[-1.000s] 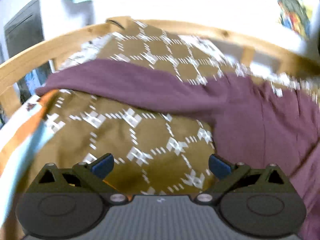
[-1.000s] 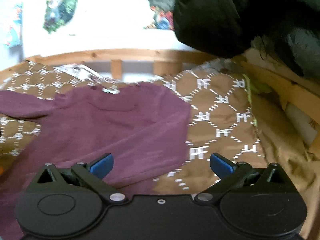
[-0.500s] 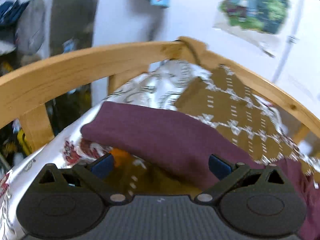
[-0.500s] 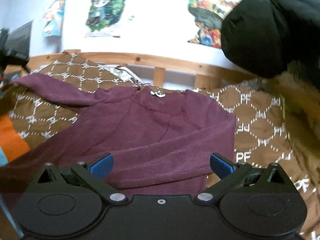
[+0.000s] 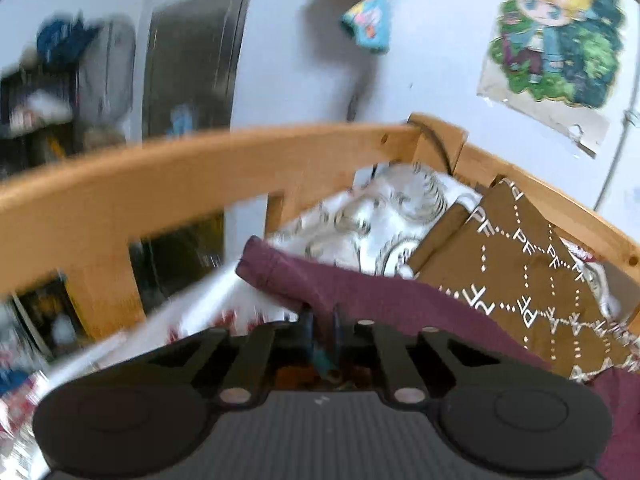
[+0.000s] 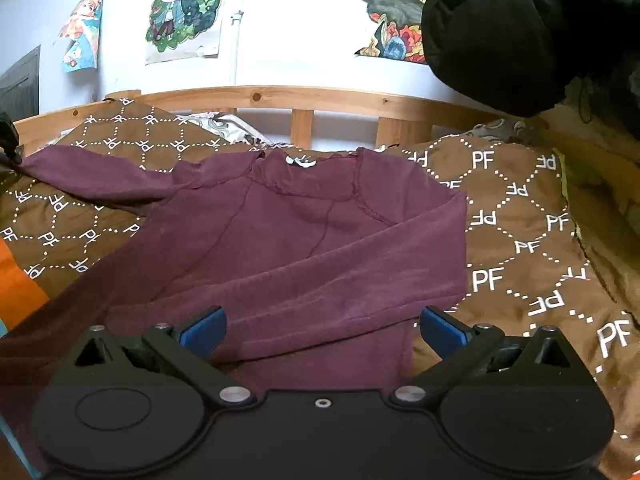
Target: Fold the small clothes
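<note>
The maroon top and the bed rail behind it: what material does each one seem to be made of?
The maroon top looks like soft knit cotton or fleece with a matte finish: it drapes in gentle folds, shows raised seams and gives no shine. The bed rail looks like light pine wood, smooth and perhaps varnished: dark knots and grain show on its yellow surface.

White wall, posters, wooden bed rail

We see the shirt spread flat on the blanket on the bed, its collar toward the headboard rail; posters hang on the wall behind.
</note>
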{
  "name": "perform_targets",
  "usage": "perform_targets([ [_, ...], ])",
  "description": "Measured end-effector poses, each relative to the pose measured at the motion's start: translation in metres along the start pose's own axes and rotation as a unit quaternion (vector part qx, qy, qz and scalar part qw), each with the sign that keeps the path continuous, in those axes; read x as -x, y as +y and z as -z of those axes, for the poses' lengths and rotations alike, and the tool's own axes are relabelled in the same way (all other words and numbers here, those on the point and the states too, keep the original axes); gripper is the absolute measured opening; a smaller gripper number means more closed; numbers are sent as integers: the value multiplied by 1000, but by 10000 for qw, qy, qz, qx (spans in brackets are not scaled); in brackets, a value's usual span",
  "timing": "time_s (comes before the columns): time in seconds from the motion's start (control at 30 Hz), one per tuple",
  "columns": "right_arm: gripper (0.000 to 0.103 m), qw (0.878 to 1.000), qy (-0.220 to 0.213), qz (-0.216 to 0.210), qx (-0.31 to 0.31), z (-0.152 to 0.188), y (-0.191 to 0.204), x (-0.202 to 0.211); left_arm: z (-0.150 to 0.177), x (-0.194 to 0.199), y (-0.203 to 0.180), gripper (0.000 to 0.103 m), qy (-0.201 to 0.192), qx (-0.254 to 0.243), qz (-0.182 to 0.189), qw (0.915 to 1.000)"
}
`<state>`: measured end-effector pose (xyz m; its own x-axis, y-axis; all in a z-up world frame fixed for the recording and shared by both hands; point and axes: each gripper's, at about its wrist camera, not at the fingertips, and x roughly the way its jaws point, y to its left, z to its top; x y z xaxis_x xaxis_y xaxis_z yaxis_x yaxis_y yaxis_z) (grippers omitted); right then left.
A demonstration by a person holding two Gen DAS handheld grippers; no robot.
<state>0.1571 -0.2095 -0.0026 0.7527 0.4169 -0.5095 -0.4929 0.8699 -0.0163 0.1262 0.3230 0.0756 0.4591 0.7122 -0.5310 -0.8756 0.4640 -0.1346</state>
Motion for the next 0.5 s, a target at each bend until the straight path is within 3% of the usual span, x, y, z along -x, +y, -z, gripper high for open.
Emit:
perform_targets([
  [0.17,102,9998,-118,106,151,-3,-1,8,-8,41,-27,5,-724,-463,106,9962],
  [0.33,102,9995,-245,70,181,-4,-4,19,-7,90,-71,5,-1456,-1024,686,9816],
  [0.43,102,9993,-322,125,166,-5,-9,25,1,122,-101,5,-1739,-1386,1339,9657],
  [0.5,102,9991,-363,164,115,-5,-15,30,11,147,-124,5,-1947,-1787,1796,9476],
])
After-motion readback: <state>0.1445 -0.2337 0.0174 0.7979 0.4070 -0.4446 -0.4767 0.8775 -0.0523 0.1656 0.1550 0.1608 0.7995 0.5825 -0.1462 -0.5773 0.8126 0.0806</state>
